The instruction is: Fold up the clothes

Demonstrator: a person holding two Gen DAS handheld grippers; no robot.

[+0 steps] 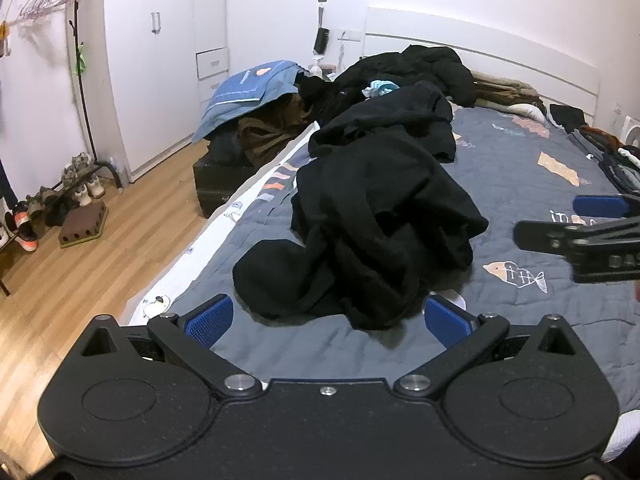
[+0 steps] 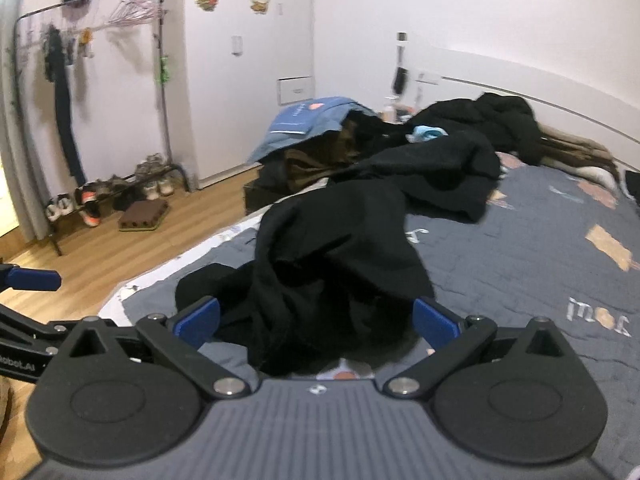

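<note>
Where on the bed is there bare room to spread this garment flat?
Bare gray quilt lies right of the crumpled black garment, out to the folded stacks at the far edge. The headboard end is crowded with a pile of dark clothes.

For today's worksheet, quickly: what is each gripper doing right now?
Left gripper: open, holding nothing.
Right gripper: open, black garment between its fingers, not gripped.

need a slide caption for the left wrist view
Left gripper, jaws open, hovers before a crumpled black garment on the grey quilted bed; right gripper enters from the right.
</note>
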